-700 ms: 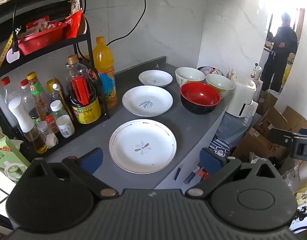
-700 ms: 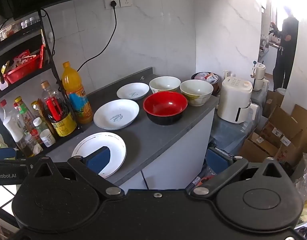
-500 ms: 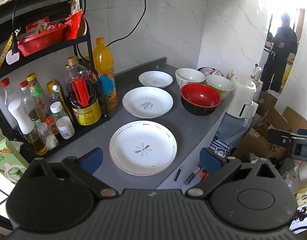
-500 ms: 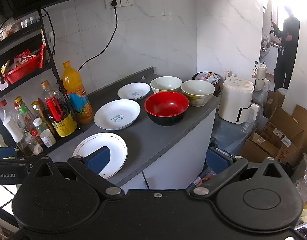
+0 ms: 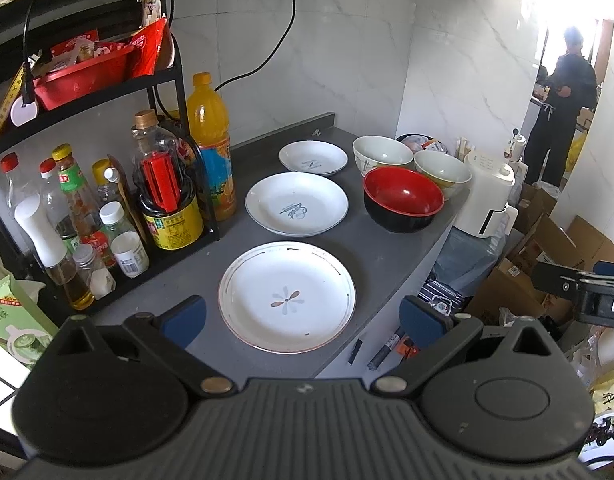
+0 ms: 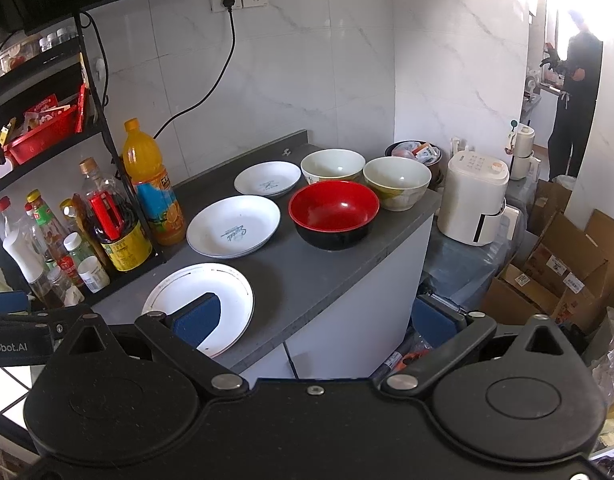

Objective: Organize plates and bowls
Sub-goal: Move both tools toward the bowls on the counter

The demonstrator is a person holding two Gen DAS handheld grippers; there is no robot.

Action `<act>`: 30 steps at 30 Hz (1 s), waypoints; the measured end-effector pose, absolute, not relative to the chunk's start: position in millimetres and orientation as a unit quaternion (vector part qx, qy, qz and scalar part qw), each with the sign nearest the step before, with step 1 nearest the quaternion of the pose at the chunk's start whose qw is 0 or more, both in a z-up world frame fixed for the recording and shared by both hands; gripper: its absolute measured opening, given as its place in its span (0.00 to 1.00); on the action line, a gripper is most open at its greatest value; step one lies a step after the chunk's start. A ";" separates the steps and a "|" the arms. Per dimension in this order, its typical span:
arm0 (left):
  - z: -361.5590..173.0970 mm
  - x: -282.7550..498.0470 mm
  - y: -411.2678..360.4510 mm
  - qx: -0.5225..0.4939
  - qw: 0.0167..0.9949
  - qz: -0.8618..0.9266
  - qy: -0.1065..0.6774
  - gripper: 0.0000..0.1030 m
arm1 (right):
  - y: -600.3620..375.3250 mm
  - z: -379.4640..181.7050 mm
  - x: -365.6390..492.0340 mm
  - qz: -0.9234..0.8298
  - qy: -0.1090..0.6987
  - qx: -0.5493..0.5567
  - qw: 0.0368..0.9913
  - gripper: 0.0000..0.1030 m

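3 plates (image 5: pixel 287 296) in a row on my grey counter (image 5: pixel 379 248), 3 bowls (image 5: pixel 403 198) to their right. Both grippers, left (image 5: pixel 303 318) & right (image 6: pixel 319 318), gape wide w/ nothing held. Bottle rack (image 5: pixel 175 216) crowds plates' left.

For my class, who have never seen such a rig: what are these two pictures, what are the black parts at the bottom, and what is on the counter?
There is no robot arm. A person holds a two-finger gripper in each hand, and a camera on each looks forward along its fingers. One picture comes from the left gripper, the other from the right gripper. The black shapes at the bottom are the grippers' own bodies; the blue pads are their fingertips. Both are open and hold nothing.

On the grey counter lie three white plates: a near plate, a middle plate and a far plate. Beside them stand a red bowl and two pale bowls. A rack of bottles stands to the left.
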State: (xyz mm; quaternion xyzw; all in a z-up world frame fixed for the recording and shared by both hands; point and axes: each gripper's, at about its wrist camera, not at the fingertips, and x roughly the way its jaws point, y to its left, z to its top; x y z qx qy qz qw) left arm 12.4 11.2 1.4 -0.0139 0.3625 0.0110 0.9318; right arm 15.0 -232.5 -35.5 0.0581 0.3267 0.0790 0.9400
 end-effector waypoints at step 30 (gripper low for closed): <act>8.7 31.0 27.1 0.031 0.926 0.004 0.376 0.99 | -217.9 -29.4 24.6 0.067 0.339 0.061 0.936 1.00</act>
